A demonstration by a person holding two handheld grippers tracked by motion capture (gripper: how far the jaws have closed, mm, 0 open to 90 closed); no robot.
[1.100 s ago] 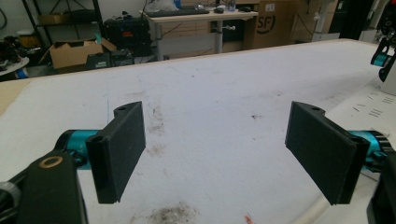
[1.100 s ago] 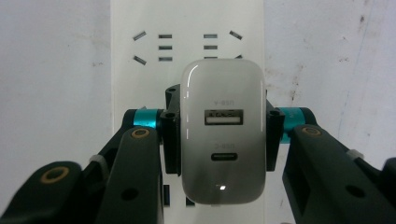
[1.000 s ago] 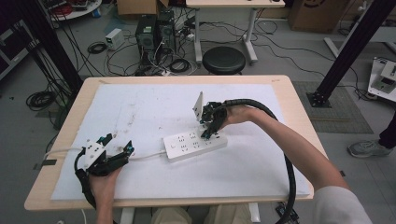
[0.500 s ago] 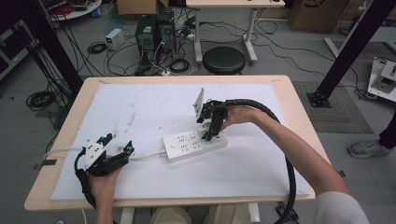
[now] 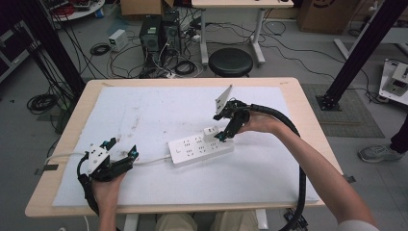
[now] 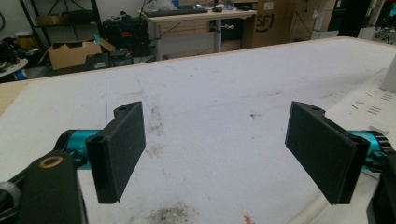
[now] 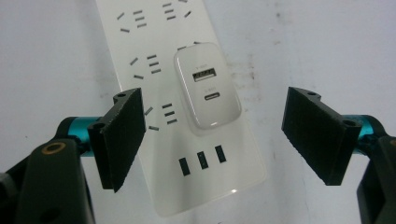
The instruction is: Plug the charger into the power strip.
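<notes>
Backing my right fingers (image 7: 212, 140) off the charger (image 7: 208, 91): just opened wide, empty; it sits plugged in the strip (image 7: 187, 154). Left fingers (image 6: 224, 149) open, empty.

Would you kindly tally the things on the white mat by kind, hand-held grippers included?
Power strip: 1
Charger plugged into it: 1
Grippers, left gripper and right gripper: 2
Total: 4
</notes>
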